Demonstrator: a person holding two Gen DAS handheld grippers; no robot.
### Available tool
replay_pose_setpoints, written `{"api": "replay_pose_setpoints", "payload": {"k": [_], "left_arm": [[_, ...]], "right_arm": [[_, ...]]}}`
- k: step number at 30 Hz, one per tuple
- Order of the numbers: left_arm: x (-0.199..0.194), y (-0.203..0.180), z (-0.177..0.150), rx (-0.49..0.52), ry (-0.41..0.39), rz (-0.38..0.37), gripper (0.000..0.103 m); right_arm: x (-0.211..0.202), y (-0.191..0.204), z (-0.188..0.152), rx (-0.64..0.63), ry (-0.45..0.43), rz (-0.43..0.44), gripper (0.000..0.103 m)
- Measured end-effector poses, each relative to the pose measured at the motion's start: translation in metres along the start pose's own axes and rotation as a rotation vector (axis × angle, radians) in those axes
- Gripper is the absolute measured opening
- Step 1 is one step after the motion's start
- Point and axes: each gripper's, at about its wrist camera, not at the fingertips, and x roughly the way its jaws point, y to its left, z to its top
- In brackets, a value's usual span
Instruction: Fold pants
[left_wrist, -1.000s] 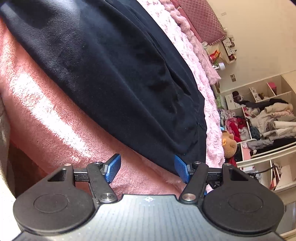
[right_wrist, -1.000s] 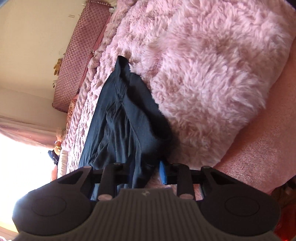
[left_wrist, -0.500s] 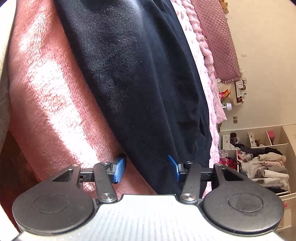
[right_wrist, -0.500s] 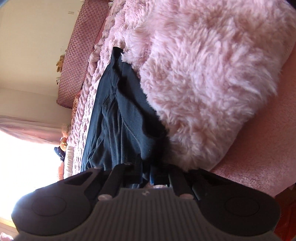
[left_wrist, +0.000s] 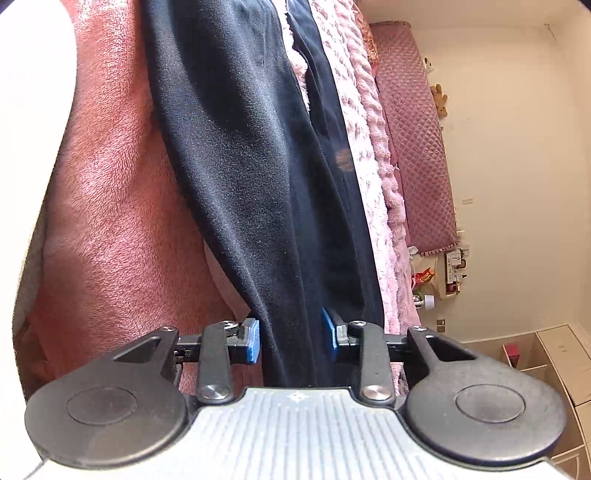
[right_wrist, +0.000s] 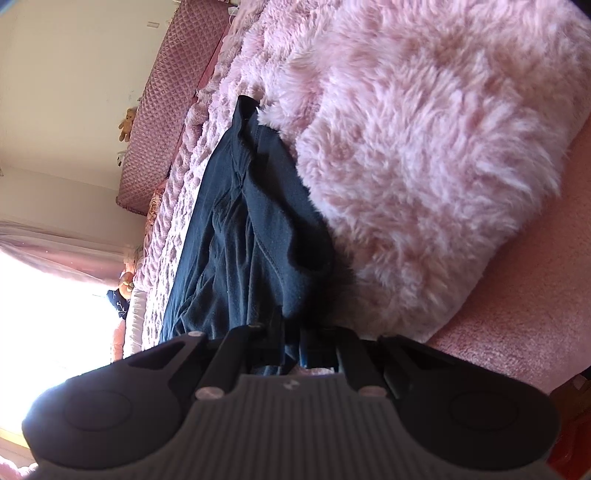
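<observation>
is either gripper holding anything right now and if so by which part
The right gripper is shut on an edge of the dark pants. The left gripper straddles the fabric, not yet closed.

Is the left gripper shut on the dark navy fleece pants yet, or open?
Open. The left gripper has its blue pads either side of the dark navy fleece pants, with visible gaps.

Past my left fingers, a cream wall (left_wrist: 517, 147) fills the right of the frame, with a quilted pink headboard (left_wrist: 417, 147) against it and open shelves (left_wrist: 554, 354) at lower right. From my right side, a bright window (right_wrist: 55, 314) glares at lower left, and a fluffy pink blanket (right_wrist: 424, 147) spreads across the upper right.
</observation>
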Motion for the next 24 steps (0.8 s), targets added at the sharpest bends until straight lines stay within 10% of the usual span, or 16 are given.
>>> {"api": "replay_pose_setpoints", "payload": {"k": [5,13,24], "left_arm": [[0.002,0.001,0.002,-0.015,0.028,-0.005,0.035],[0.009,-0.016,0.012,-0.041,0.042,0.001,0.005],[0.011,-0.085,0.016,0.366,0.023,0.085,0.005]], "right_arm": [[-0.011,-0.002,-0.007,0.006,-0.029,0.04,0.002],[-0.021,0.008,-0.006,-0.023,-0.068,0.129,0.0],[-0.025,0.032,0.006,-0.055,-0.1,0.238,0.0]]}}
